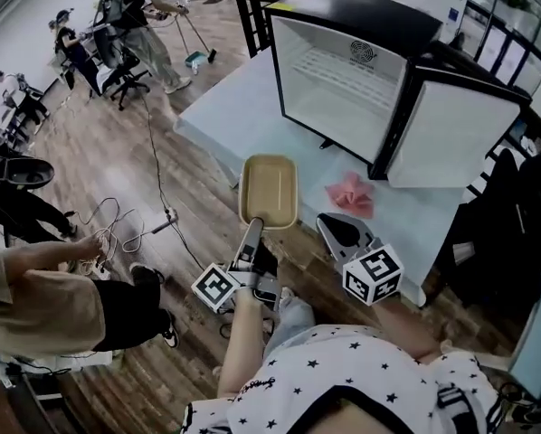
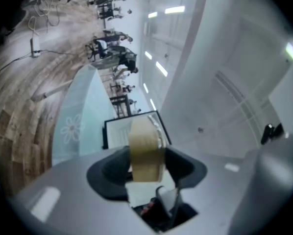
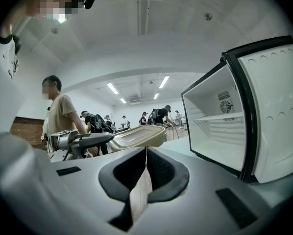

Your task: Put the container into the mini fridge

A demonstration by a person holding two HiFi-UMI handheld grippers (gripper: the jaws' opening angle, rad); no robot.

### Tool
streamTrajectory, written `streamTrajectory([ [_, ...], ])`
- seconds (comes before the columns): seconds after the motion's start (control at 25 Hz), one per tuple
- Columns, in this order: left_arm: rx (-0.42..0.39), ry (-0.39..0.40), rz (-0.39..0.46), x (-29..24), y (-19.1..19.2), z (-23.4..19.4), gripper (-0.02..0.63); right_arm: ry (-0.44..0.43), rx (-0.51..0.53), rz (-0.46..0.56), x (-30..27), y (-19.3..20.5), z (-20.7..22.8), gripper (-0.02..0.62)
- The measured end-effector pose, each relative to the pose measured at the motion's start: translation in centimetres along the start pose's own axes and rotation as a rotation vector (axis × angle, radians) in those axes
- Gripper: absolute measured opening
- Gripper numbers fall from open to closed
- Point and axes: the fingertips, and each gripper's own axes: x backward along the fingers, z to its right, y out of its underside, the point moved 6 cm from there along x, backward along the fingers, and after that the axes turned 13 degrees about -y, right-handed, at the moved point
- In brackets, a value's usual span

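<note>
A tan, shallow rectangular container [image 1: 269,188] hangs over the near edge of the pale table [image 1: 243,107]. My left gripper [image 1: 257,226] is shut on its near rim. In the left gripper view the container [image 2: 146,148] stands on edge between the pads, with the mini fridge [image 2: 118,133] beyond it. The black mini fridge [image 1: 343,70] stands on the table, white inside, with its door [image 1: 451,134] swung open to the right. My right gripper [image 1: 336,229] hovers right of the container, shut and holding nothing. Its view shows the container [image 3: 136,136] at left and the open fridge [image 3: 220,131] at right.
A pink cloth [image 1: 352,194] lies on the table in front of the fridge door. A person [image 1: 44,301] stands close at my left, and cables [image 1: 153,215] trail over the wooden floor. More people and office chairs [image 1: 126,70] are farther back.
</note>
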Motion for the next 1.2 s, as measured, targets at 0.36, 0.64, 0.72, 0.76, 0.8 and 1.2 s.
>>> streamTrajectory([
  [0.36, -0.021, 0.032, -0.112, -7.3, -6.6, -0.2, 0.225, 0.104, 0.004, 0.017, -6.0, -1.9, 3.4, 0.021],
  [0.64, -0.022, 0.060, -0.216, -12.5, -8.9, -1.0, 0.225, 0.194, -0.006, 0.036, -8.7, -1.6, 6.2, 0.021],
  [0.72, -0.020, 0.065, -0.238, -13.9, -8.8, -1.3, 0.225, 0.216, -0.008, 0.045, -8.8, -1.3, 7.2, 0.021],
  [0.76, -0.018, 0.069, -0.248, -14.6, -8.8, -1.5, 0.225, 0.225, -0.009, 0.049, -8.9, -1.1, 7.6, 0.021],
  [0.8, -0.018, 0.076, -0.258, -15.2, -8.8, -1.5, 0.225, 0.234, -0.009, 0.053, -8.9, -1.0, 7.9, 0.021],
  [1.2, 0.006, 0.139, -0.380, -22.5, -8.2, 0.0, 0.225, 0.350, -0.019, 0.059, -8.4, -1.1, 10.7, 0.021],
])
